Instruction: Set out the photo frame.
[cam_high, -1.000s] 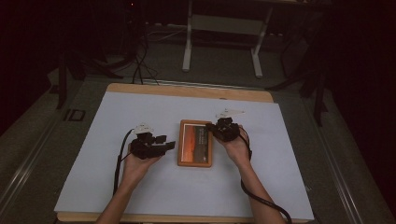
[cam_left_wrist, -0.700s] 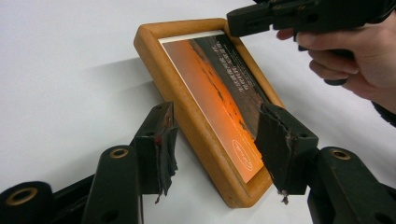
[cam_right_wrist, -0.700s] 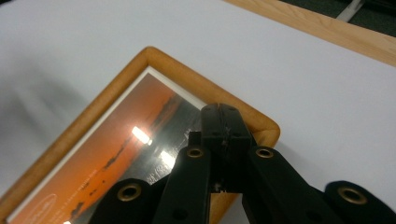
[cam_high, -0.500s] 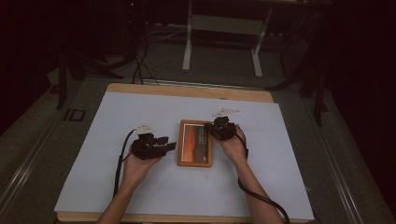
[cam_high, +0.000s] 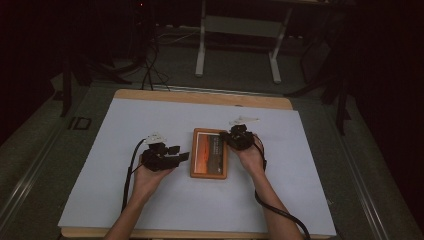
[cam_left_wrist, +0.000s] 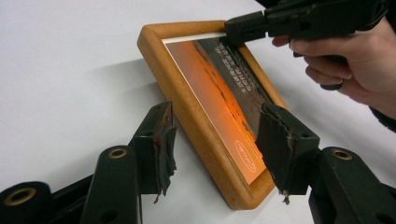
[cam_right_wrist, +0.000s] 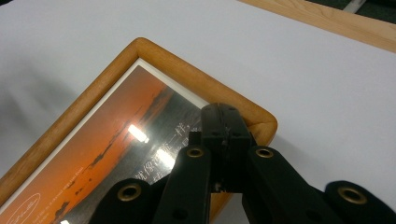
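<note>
Left gripper half-open, astride near rim of picture frame, pads not pressing. Right gripper shut, tips bearing on far corner, likely steadying it. Flat on white table.

Your high view is dim, and the room behind the white table falls into black. Up close, light is even; ceiling lamps glare on the picture frame, and soft shadows fall beside it.
</note>
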